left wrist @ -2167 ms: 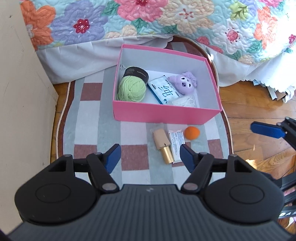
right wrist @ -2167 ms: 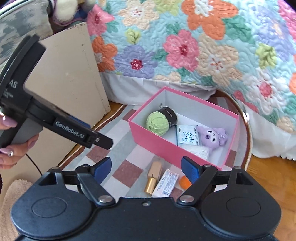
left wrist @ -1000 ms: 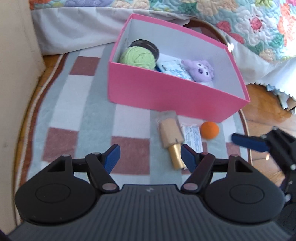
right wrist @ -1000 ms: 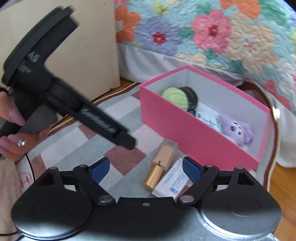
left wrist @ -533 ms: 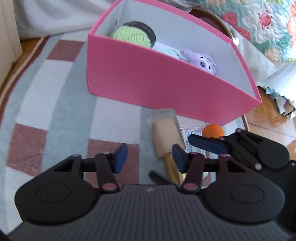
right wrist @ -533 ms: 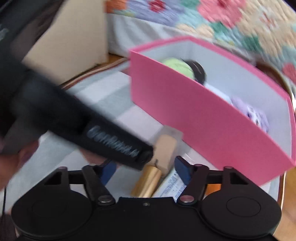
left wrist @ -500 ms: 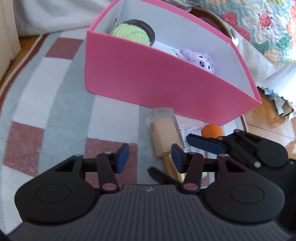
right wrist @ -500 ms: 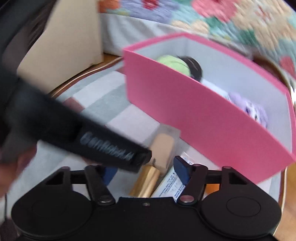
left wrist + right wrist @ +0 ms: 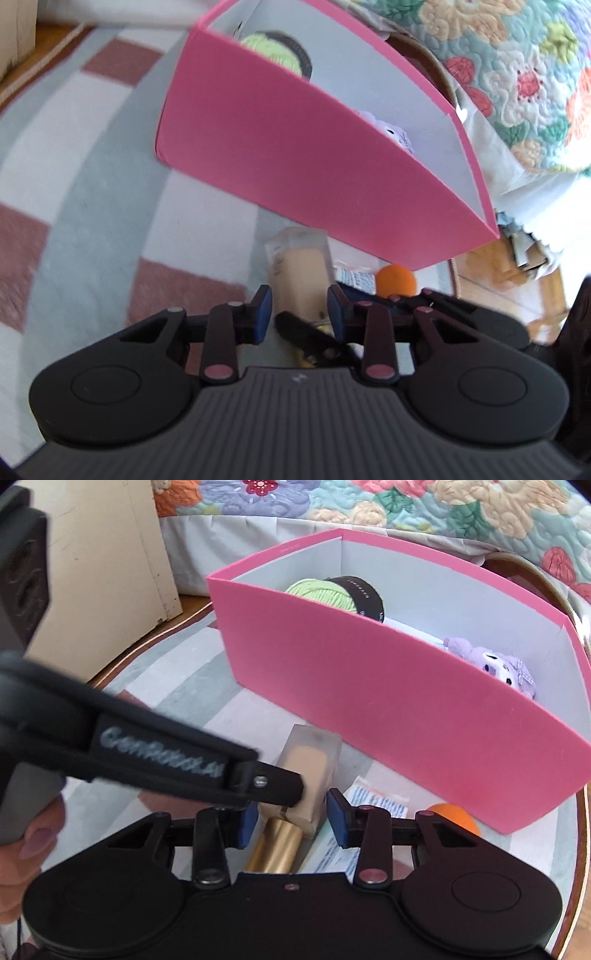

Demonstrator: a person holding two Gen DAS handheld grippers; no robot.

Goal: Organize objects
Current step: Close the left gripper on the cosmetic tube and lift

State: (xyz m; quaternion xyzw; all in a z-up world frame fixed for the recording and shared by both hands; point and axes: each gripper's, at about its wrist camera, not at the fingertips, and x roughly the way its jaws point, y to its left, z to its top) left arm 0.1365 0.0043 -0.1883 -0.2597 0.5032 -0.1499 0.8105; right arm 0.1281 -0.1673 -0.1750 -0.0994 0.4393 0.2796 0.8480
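Note:
A beige bottle (image 9: 301,269) with a gold cap (image 9: 277,845) lies on the rug in front of the pink box (image 9: 295,147). My left gripper (image 9: 299,312) straddles the bottle's body, jaws closing, pads touching both sides. My right gripper (image 9: 291,819) straddles the same bottle (image 9: 310,753) near the cap. Its jaws are closing too, with a sliver of gap at the right pad. A white sachet (image 9: 369,801) and an orange ball (image 9: 452,816) lie right of the bottle. In the box (image 9: 369,686) are green yarn (image 9: 321,592) and a purple plush (image 9: 495,661).
The checked rug (image 9: 92,221) spreads to the left. A floral quilt (image 9: 406,502) hangs behind the box, a beige panel (image 9: 110,572) stands far left, and wooden floor (image 9: 498,280) lies right. A hand (image 9: 37,834) holds the left gripper's handle.
Both grippers have sunk toward the bottle and their jaws have narrowed around it. The right gripper has swung in beside the left one.

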